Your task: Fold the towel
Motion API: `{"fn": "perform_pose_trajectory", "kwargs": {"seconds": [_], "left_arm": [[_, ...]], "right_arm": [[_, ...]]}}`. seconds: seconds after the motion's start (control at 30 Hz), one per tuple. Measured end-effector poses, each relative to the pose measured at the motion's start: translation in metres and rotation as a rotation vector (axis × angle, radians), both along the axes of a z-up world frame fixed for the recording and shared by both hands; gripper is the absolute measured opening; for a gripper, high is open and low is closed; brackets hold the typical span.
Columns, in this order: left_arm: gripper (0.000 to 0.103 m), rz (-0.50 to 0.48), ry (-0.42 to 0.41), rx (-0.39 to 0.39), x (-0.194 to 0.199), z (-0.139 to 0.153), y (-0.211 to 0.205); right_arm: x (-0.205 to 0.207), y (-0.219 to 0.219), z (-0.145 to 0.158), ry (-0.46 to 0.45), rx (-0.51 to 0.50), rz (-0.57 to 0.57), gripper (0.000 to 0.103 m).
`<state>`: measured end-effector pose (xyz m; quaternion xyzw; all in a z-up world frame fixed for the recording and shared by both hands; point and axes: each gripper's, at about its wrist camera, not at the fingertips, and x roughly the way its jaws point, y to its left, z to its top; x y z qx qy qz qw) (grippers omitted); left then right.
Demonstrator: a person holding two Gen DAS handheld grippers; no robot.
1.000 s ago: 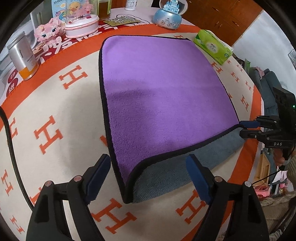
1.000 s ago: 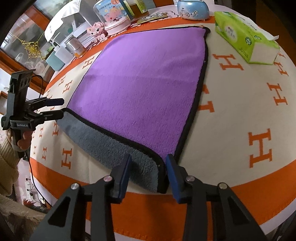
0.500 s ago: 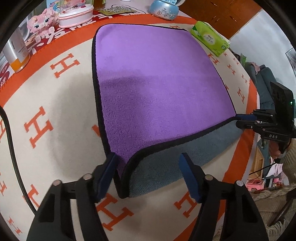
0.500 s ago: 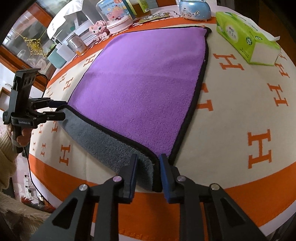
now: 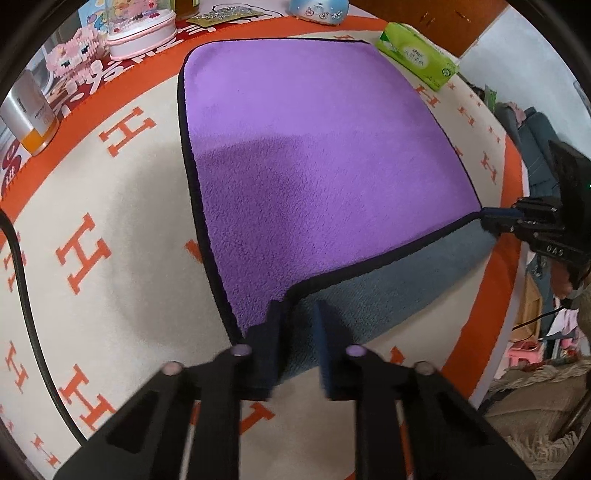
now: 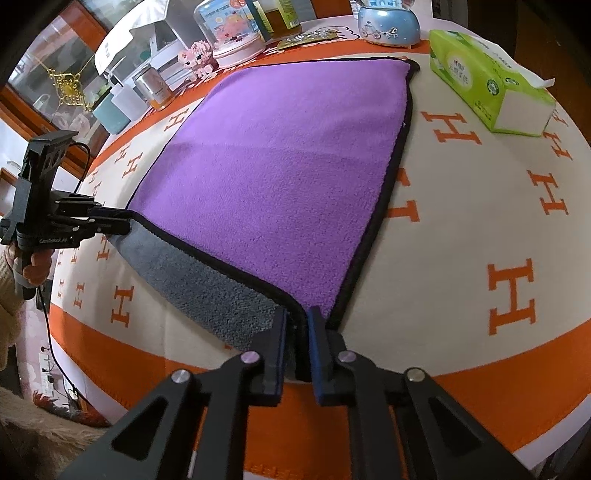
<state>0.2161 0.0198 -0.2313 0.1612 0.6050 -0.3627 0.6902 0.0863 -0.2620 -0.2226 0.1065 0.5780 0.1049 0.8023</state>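
Note:
A purple towel with a black hem and a grey underside lies flat on the table; it also shows in the right wrist view. Its near edge is lifted a little, so a grey strip shows under it. My left gripper is shut on the towel's near left corner; it also shows at the left in the right wrist view. My right gripper is shut on the near right corner; it also shows at the right in the left wrist view.
The tablecloth is cream with orange H marks and an orange border. A green tissue box stands right of the towel. A blue music box, a pink toy, a domed box and a silver can line the far edge.
My left gripper moved forward onto the near left corner and closed on it. My right gripper closed from a narrow gap onto the near right corner.

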Motion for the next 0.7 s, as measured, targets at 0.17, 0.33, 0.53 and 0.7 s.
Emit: {"fn": "perform_pose_trajectory", "kwargs": {"seconds": [0.17, 0.33, 0.53, 0.7], "left_arm": [[0.005, -0.020, -0.078, 0.039, -0.011, 0.006, -0.004], [0.004, 0.007, -0.109, 0.031, -0.012, 0.018, -0.001], [0.004, 0.042, -0.179, 0.037, -0.008, 0.038, -0.002], [0.004, 0.098, -0.272, 0.061, 0.001, 0.061, -0.013]], "right_arm": [[-0.002, 0.003, 0.005, -0.017, -0.023, 0.007, 0.005], [-0.002, 0.002, 0.017, -0.049, -0.022, -0.008, 0.005], [0.002, -0.004, 0.040, -0.109, -0.025, -0.033, 0.005], [0.014, -0.009, 0.066, -0.179, -0.044, -0.055, 0.005]]}}
